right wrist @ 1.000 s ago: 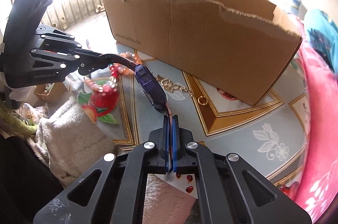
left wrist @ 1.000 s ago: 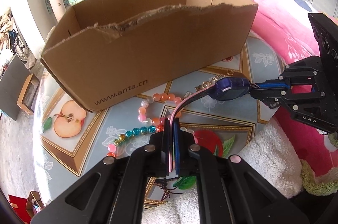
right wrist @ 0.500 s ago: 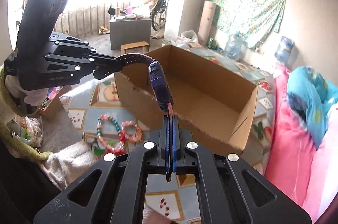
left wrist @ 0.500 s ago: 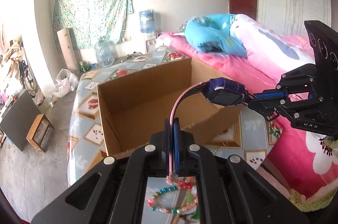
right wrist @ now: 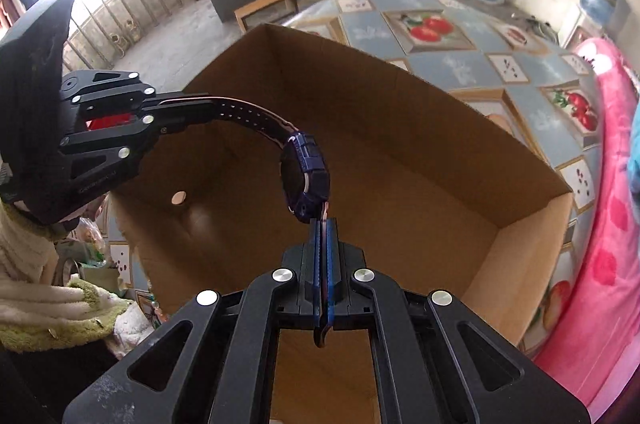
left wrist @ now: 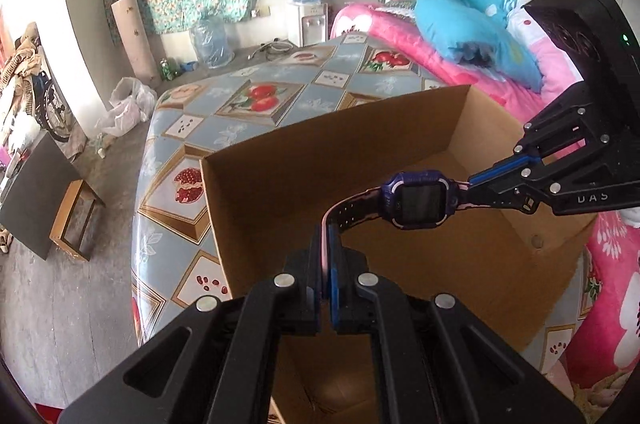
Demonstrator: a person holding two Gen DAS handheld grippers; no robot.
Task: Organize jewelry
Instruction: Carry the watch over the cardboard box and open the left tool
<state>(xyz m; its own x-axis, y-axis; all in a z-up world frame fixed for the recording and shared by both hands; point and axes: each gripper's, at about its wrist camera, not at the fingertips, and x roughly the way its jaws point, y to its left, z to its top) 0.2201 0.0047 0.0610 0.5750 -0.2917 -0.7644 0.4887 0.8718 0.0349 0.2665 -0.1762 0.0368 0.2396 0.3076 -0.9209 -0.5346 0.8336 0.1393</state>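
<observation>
Cardboard box [left wrist: 280, 192] below, left tongs [left wrist: 326, 244] and right tongs [right wrist: 323, 236] pinching watch [left wrist: 420, 200] straps, face visible only from left.

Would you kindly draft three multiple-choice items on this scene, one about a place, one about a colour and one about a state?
1. Where is the smartwatch?
A. lying on the bed
B. held in the air above the open cardboard box
C. on the floor

2. What colour is the watch's case?
A. purple-blue
B. yellow
C. white

3. How is the watch held?
A. by the left gripper alone
B. by neither gripper
C. by a strap in each gripper, left and right gripper both shut

Answers:
1 B: both wrist views show it hanging over the box's bare inside.
2 A: the frame around the dark screen is purple-blue.
3 C: the fingers of each gripper are closed on one strap end, with the watch spanning between them.
</observation>
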